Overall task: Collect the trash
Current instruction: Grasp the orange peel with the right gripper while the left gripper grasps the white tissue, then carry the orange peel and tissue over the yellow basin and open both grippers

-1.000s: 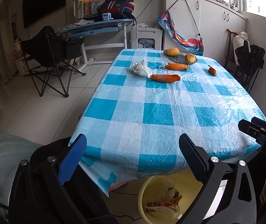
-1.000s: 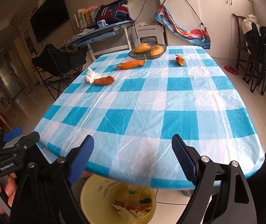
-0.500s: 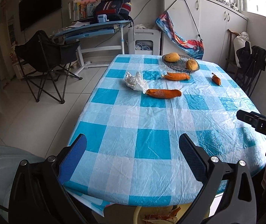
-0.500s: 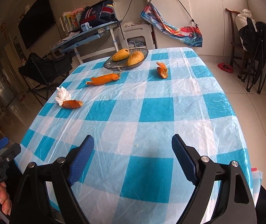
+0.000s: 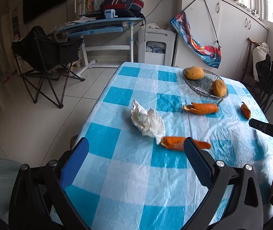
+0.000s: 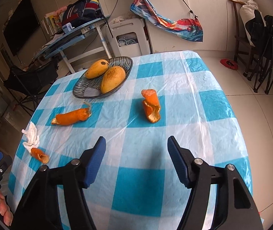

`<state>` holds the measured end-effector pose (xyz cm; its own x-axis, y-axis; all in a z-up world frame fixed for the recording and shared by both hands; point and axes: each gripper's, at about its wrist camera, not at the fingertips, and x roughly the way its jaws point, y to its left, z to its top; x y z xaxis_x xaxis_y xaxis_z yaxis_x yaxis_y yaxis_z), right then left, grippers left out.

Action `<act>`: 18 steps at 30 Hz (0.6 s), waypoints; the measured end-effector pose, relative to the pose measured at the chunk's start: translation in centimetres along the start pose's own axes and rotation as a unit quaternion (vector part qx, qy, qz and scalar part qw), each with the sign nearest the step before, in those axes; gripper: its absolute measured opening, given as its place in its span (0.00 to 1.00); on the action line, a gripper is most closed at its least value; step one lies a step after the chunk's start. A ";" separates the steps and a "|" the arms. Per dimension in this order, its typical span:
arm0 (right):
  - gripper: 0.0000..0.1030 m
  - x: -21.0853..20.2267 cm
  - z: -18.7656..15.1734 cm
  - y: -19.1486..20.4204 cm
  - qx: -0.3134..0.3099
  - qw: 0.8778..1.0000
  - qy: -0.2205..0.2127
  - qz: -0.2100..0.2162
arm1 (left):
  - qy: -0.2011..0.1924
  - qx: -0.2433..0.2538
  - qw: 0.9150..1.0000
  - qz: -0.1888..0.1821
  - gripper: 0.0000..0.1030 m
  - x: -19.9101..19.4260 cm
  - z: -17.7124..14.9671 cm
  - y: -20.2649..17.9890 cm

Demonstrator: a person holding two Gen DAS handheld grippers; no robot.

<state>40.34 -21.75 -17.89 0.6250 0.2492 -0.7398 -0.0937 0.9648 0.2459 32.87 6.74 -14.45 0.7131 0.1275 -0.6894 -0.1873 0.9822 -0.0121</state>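
Note:
A crumpled white tissue (image 5: 147, 121) lies on the blue-and-white checked tablecloth (image 5: 128, 172), with an orange peel (image 5: 174, 142) touching its near end. My left gripper (image 5: 136, 153) hovers open just short of both, its right finger overlapping the peel's end. Two more peels lie further on: a long one (image 5: 201, 108) and a small one (image 5: 245, 110). In the right wrist view my right gripper (image 6: 136, 149) is open above the cloth, jaws closing with nothing between them; the curled peel (image 6: 151, 105) lies ahead, the long peel (image 6: 71, 117) and tissue (image 6: 31, 136) to its left.
A glass bowl (image 6: 82, 90) holding two mangoes (image 6: 113, 79) stands at the table's far end. Beyond it are a folding chair (image 5: 44, 57), a desk (image 5: 98, 26), a white unit (image 5: 155, 46) and dark chairs (image 6: 261, 48) on the right. A hand (image 6: 2, 209) shows at lower left.
Both grippers have moved forward over the table toward the peels and tissue; the yellow bin below the table edge has dropped out of view. The right gripper's jaws have narrowed.

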 end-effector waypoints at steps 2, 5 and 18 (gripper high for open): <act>0.55 1.2 0.8 -0.3 0.000 1.000 0.009 -0.005 | 0.008 -0.012 1.000 0.008 0.93 1.8 1.1 0.0; 0.50 2.0 1.8 -0.1 -0.013 1.000 0.011 -0.014 | 0.025 -0.013 1.000 0.014 0.93 4.4 2.1 -0.2; 0.18 0.0 0.6 0.6 -0.009 0.999 -0.002 0.031 | 0.019 0.000 0.998 -0.056 0.17 4.5 2.4 0.2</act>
<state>40.74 -21.25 -17.42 0.6212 0.3082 -0.7205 -0.1462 0.9489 0.2798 37.67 7.84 -15.83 0.7036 0.0116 -0.7105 -0.1078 0.9900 -0.0906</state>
